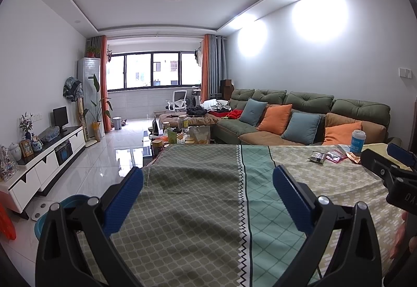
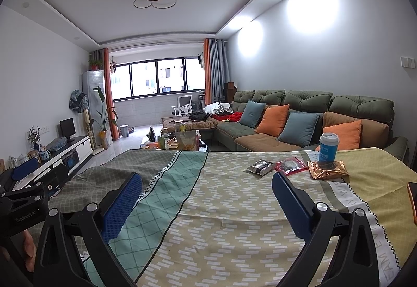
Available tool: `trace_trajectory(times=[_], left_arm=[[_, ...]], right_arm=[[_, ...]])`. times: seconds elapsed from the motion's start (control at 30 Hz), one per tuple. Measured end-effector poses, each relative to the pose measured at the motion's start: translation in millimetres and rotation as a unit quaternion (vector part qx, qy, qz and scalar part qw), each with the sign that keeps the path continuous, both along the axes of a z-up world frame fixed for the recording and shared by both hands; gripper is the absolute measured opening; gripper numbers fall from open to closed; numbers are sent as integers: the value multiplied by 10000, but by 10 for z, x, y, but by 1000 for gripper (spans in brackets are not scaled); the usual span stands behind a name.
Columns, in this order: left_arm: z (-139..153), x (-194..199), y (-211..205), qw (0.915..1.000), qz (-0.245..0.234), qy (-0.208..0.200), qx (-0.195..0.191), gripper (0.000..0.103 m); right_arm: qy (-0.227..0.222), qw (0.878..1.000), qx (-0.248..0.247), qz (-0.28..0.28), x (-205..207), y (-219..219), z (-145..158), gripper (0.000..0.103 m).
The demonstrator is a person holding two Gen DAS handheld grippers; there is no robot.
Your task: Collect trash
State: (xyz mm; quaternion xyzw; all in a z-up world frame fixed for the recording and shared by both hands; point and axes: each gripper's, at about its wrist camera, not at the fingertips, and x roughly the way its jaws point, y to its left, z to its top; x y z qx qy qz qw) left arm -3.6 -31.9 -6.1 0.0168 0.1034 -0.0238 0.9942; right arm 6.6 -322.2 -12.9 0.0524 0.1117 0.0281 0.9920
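Both the left gripper (image 1: 208, 205) and the right gripper (image 2: 207, 205) hover with jaws spread wide and empty over the desk's patterned green and yellow cloth (image 2: 234, 208), while the trash lies well ahead toward the far right: a grey-black foil wrapper (image 2: 260, 168), a red-edged clear packet (image 2: 290, 166) and a crinkled gold foil wrapper (image 2: 327, 169) just beside a blue-and-white lidded cup (image 2: 328, 147). These wrappers look light, thin and slippery, so a pinch on a raised edge or corner seems best. Open cloth gives free room to approach, though the cup stands close behind the gold wrapper and could be knocked.
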Motion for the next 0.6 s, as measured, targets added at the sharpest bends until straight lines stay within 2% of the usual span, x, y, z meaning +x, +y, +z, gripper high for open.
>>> trace_trajectory(times=[0.6], left_arm=[[-7, 1, -6, 10000, 6, -6, -3, 100]], right_arm=[[-15, 10000, 3, 3, -10, -1, 3, 99]])
